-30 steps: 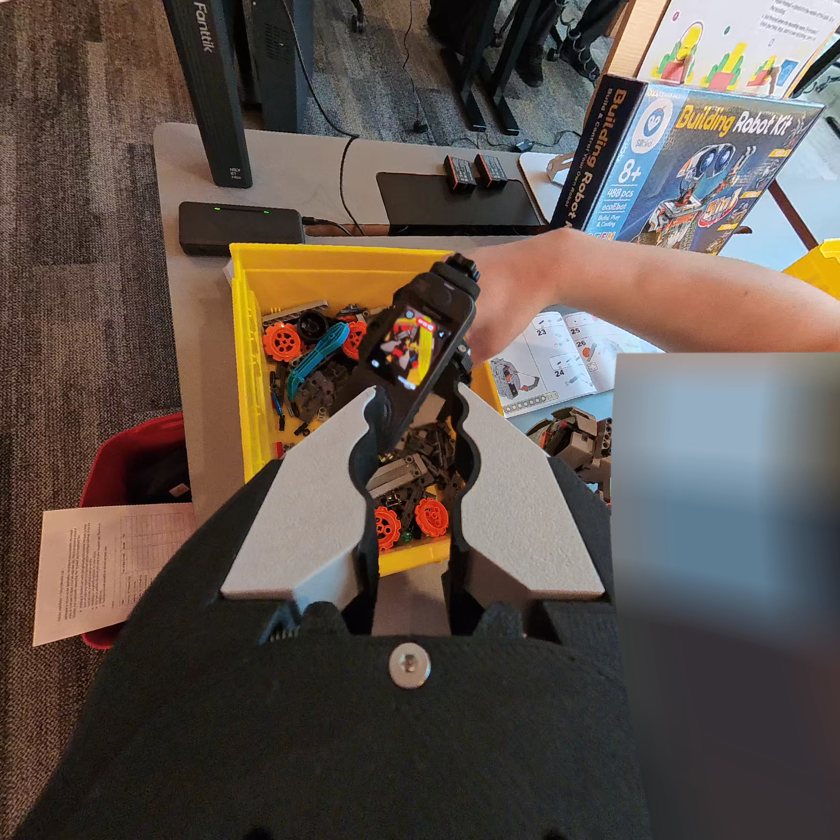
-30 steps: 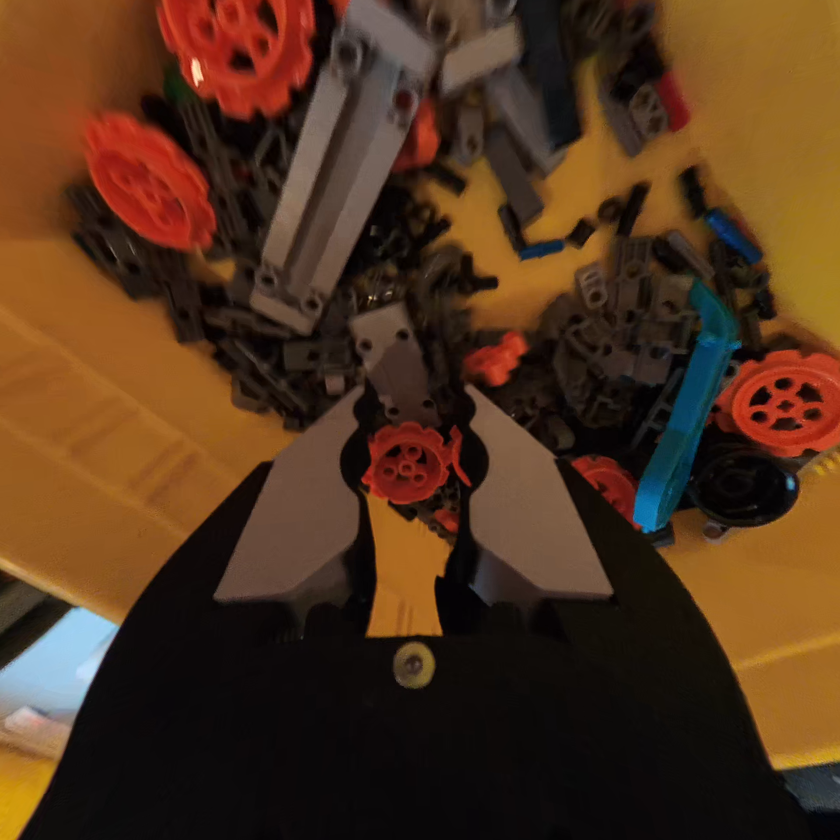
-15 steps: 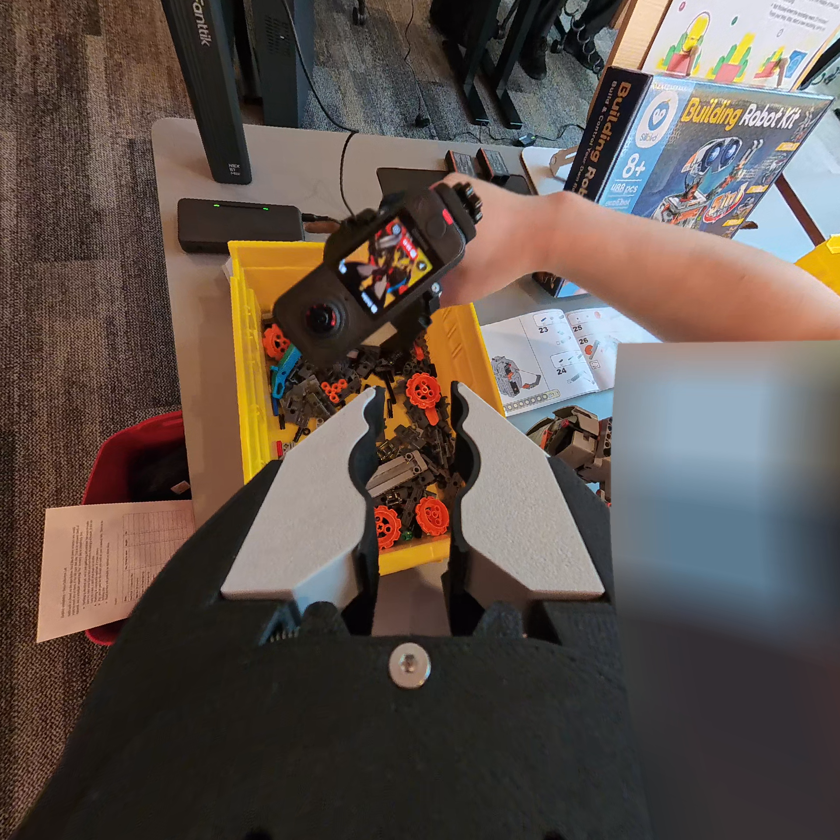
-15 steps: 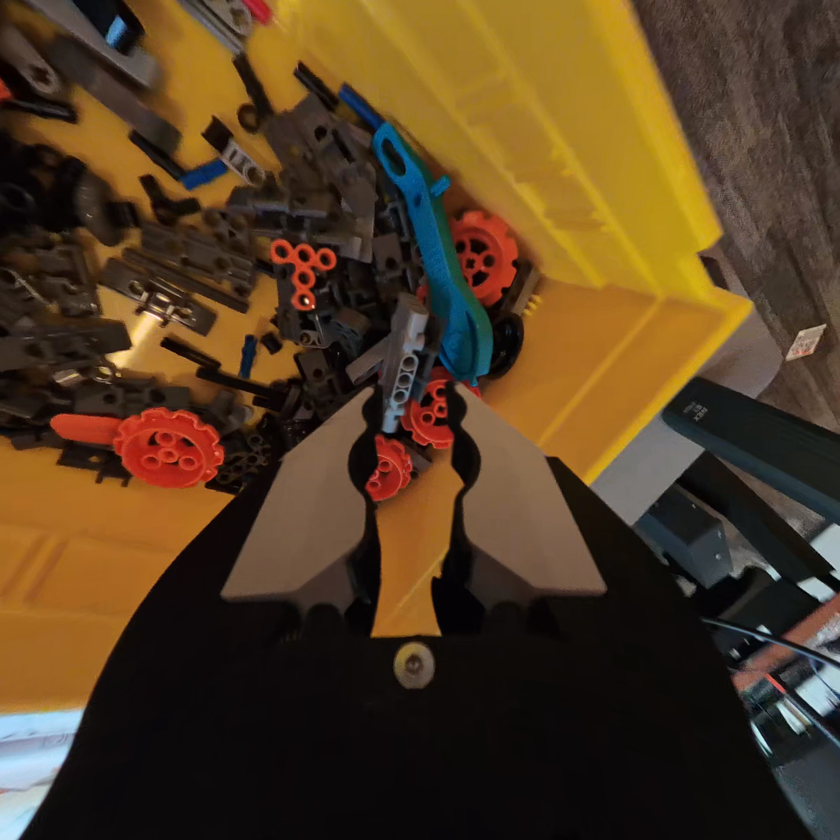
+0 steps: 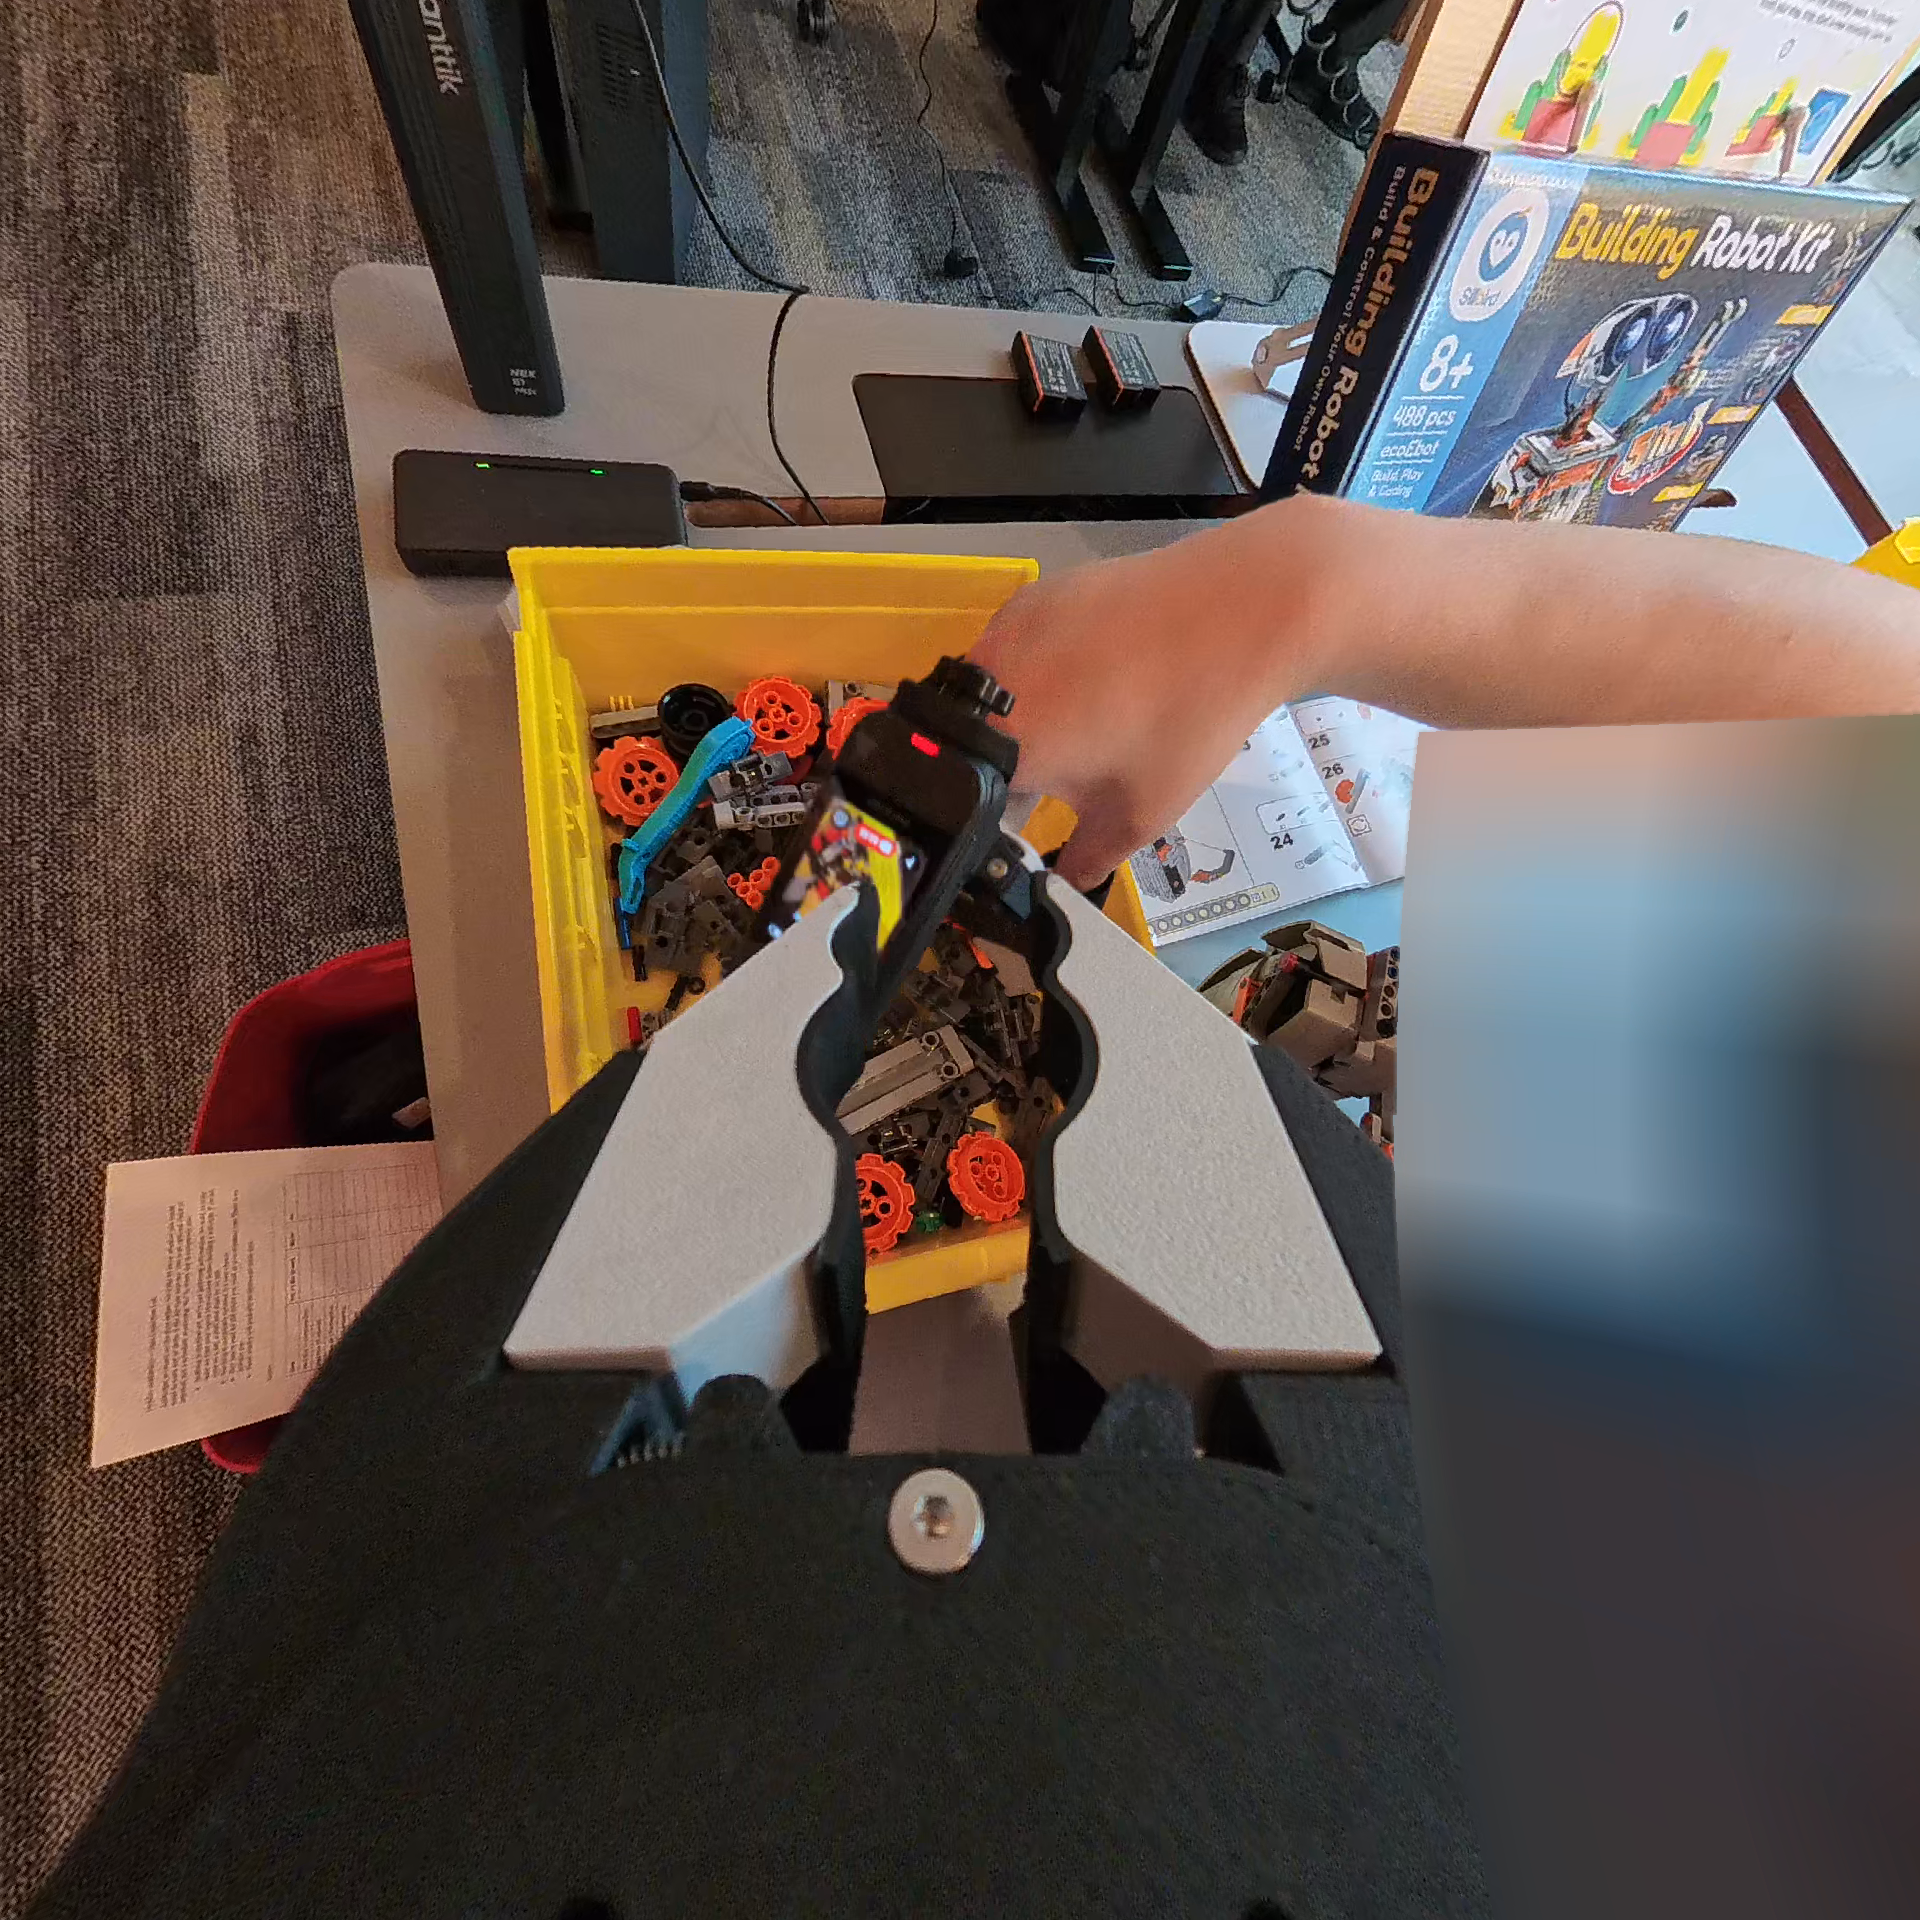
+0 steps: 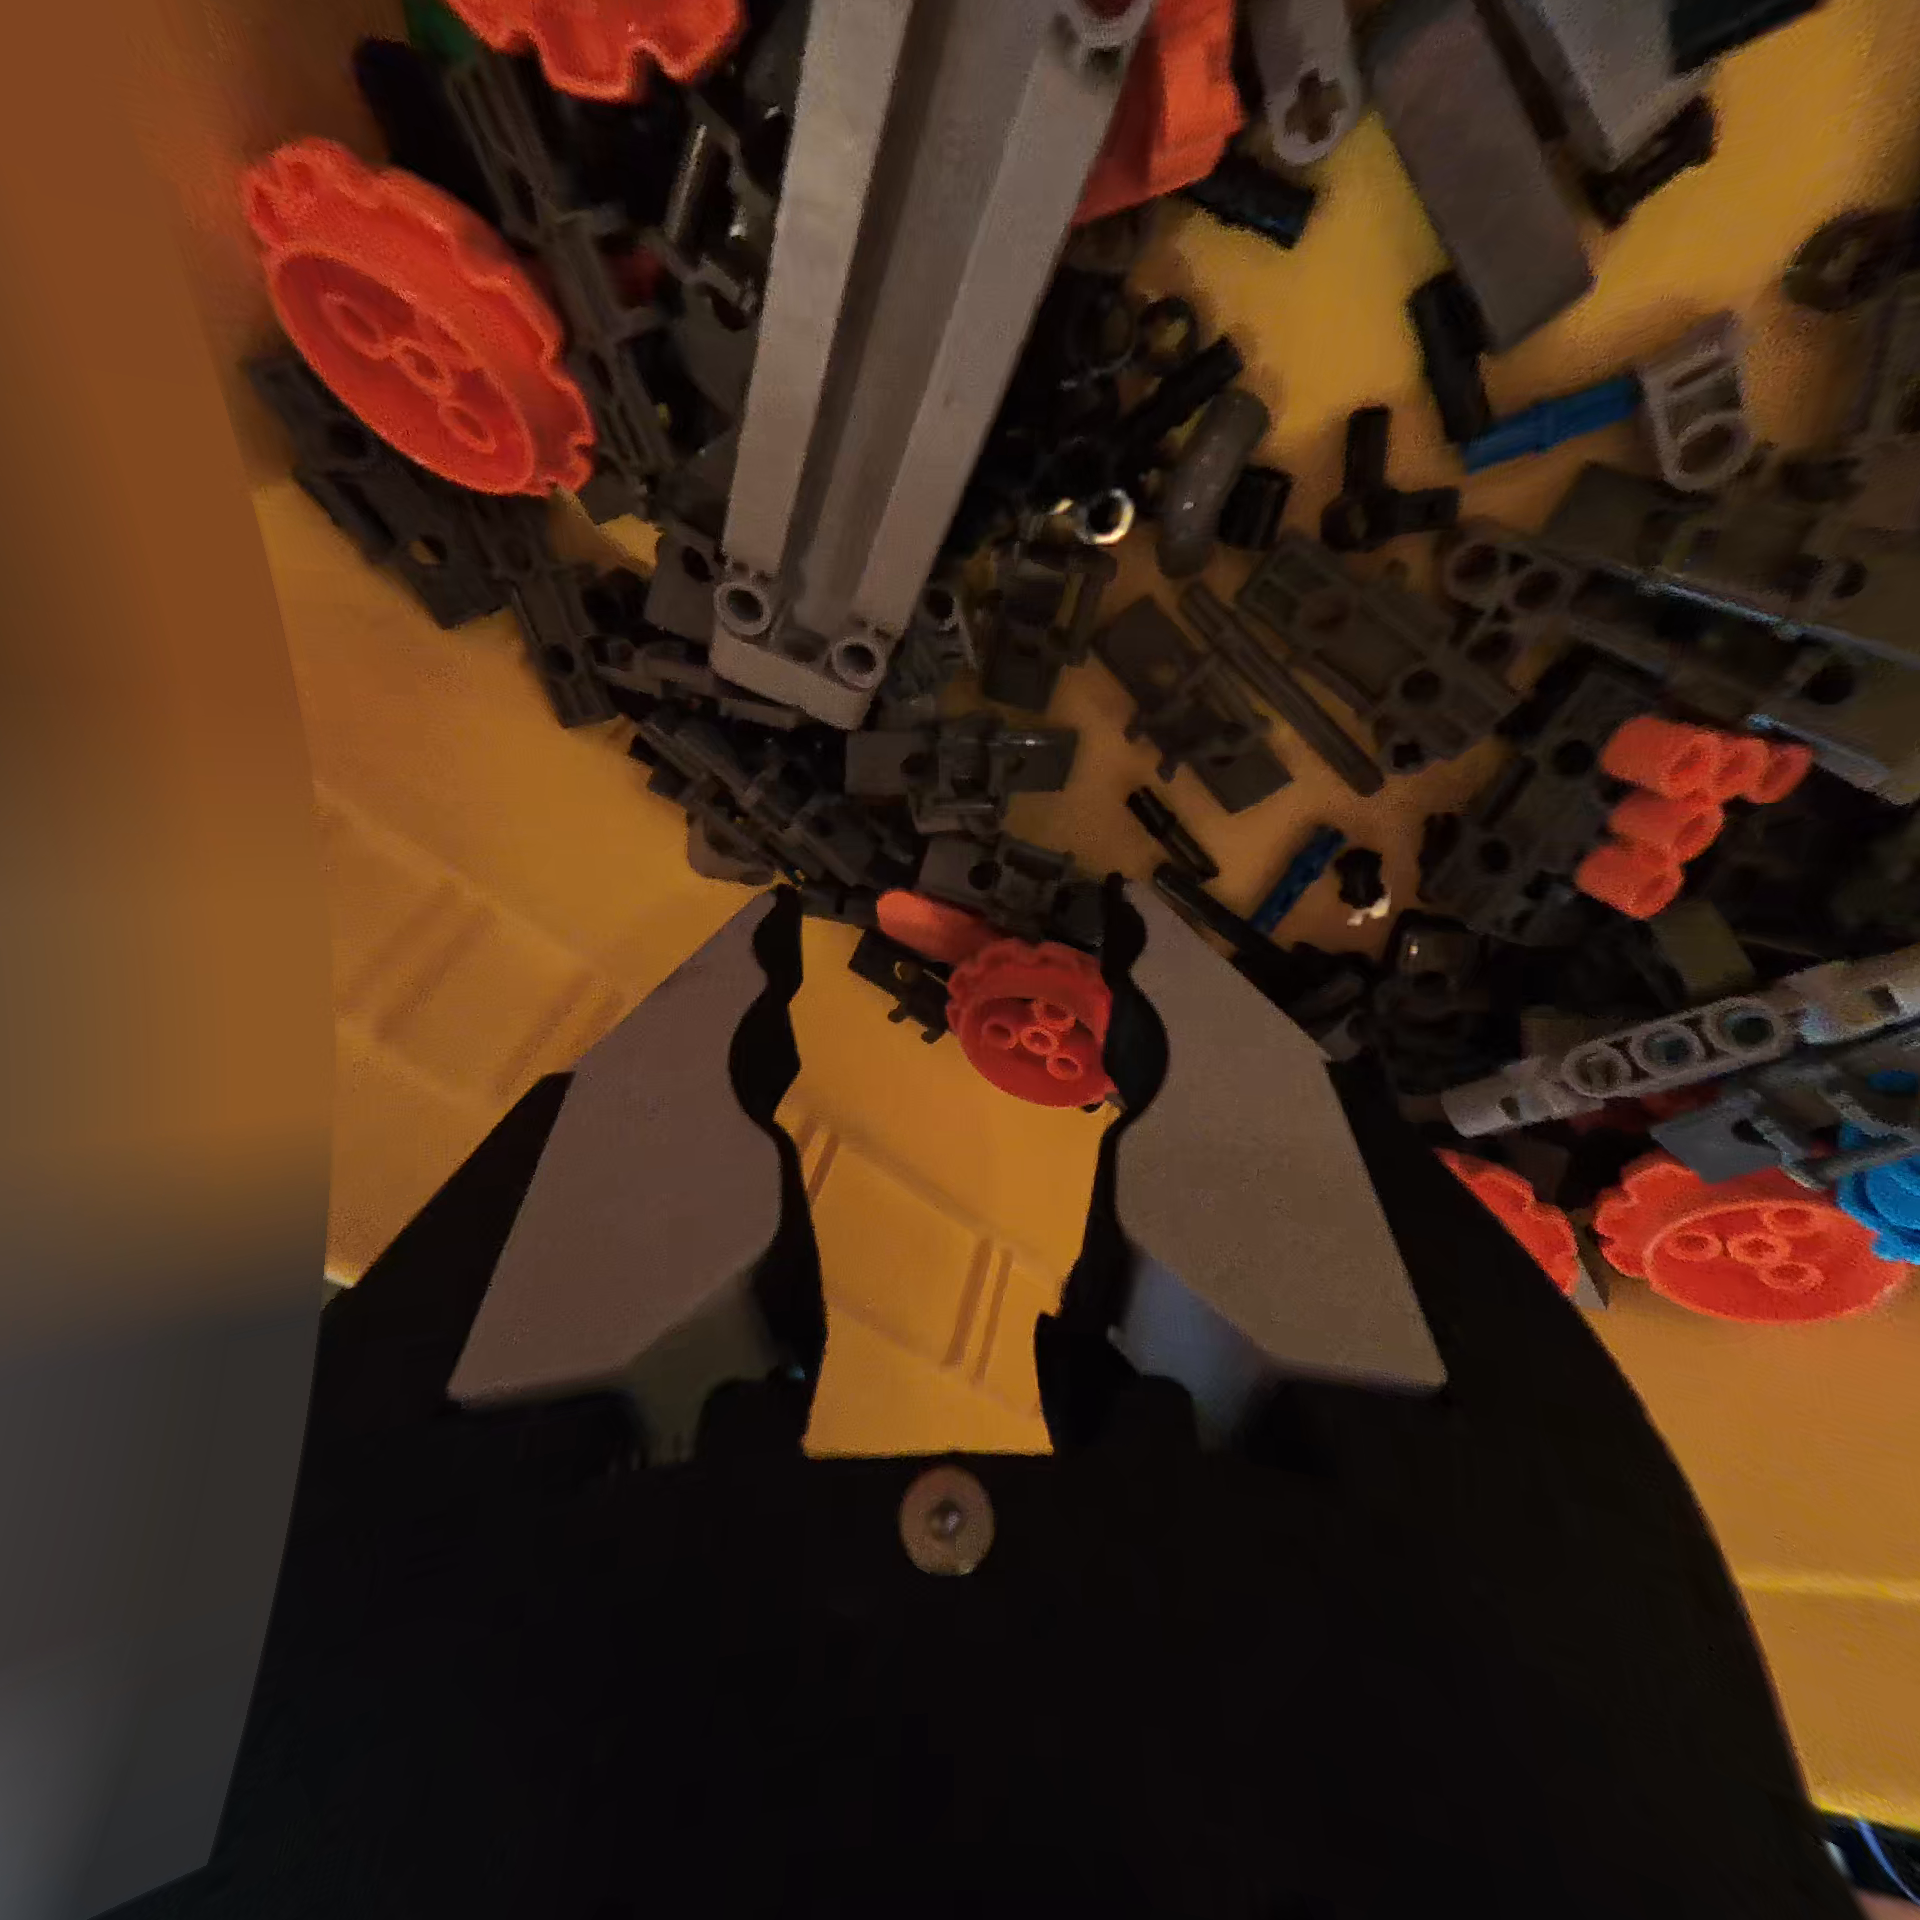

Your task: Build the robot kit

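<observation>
Change: right hand-held gripper (image 6: 948, 997), raised over yellow bin (image 5: 769, 592) half a second ago, now sunk deep among loose building parts; jaws spread wider than before. Small orange gear (image 6: 1031, 1023) between fingers, against right finger, apart from left one; not pinched.

Left hand-held gripper (image 5: 948, 1049): unmoved, hovers over near end of bin, fingers apart, empty.

Person's hand (image 5: 1132, 707) reaches from right over bin, tilting right device down.

Bin on table (image 5: 436, 665); kit box (image 5: 1621, 343) far right.
</observation>
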Motion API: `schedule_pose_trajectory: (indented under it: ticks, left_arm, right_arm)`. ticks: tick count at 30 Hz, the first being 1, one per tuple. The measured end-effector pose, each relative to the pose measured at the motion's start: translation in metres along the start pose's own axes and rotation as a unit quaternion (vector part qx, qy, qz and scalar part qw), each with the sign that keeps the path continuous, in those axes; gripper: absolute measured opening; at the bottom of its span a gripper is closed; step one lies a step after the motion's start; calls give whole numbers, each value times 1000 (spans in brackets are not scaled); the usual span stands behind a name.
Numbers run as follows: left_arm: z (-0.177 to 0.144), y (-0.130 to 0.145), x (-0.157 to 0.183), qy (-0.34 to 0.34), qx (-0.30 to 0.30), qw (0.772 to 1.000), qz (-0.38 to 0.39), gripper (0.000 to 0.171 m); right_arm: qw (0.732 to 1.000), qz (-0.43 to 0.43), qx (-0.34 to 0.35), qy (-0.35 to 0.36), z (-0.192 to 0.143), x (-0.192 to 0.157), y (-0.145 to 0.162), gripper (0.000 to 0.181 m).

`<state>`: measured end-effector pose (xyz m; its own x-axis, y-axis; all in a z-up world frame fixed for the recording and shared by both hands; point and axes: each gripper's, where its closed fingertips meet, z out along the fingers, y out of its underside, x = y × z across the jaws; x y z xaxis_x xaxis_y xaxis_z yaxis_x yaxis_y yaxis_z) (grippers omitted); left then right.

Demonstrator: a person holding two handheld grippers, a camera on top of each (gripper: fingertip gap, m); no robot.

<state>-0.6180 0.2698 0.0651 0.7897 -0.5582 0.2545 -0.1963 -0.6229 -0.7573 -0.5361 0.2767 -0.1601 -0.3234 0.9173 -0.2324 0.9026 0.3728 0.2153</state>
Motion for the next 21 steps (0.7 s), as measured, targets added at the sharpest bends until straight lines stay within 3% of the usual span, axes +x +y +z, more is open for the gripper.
schedule_pose_trajectory:
  ticks: [3,5,7,14,18,21]
  left_arm:
    - [0,0,-1,1,0,1000,-2,27]
    - [1,0,-1,2,-1,1000,-3,27]
    - [0,0,0,2,-2,1000,0,27]
    - [-1,0,-1,4,3,1000,-4,28]
    - [0,0,0,4,1,1000,0,27]
    - [0,0,1,3,1,1000,0,27]
  right_arm:
    - [999,-7,-38,32,0,9,9,29]
    - [998,9,-51,35,-1,17,14,29]
    - [996,26,-52,68,-5,36,20,15]
    - [989,86,-2,122,-26,74,27,14]
    - [993,29,92,67,-41,38,-15,26]
    - [992,-49,111,43,-38,7,-35,27]
